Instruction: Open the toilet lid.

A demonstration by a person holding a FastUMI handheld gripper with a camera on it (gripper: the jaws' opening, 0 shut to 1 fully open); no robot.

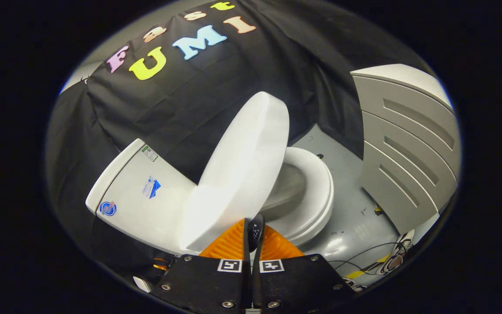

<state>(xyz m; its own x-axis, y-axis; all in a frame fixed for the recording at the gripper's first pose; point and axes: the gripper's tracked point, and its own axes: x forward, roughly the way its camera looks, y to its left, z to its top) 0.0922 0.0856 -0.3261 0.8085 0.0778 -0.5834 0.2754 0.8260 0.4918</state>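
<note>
Hand-held gripper (251,233) nearly closed, beside raised toilet lid (242,170)

The white toilet lid (242,168) stood raised — tilted up off the seat (316,196); the bowl lay exposed just beyond the fingers.

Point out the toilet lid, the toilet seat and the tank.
toilet lid (244,161), gripper view, middle of its raised white face.
toilet seat (316,196), gripper view, far side of the ring.
tank (142,196), gripper view, front wall near the stickers.
</note>
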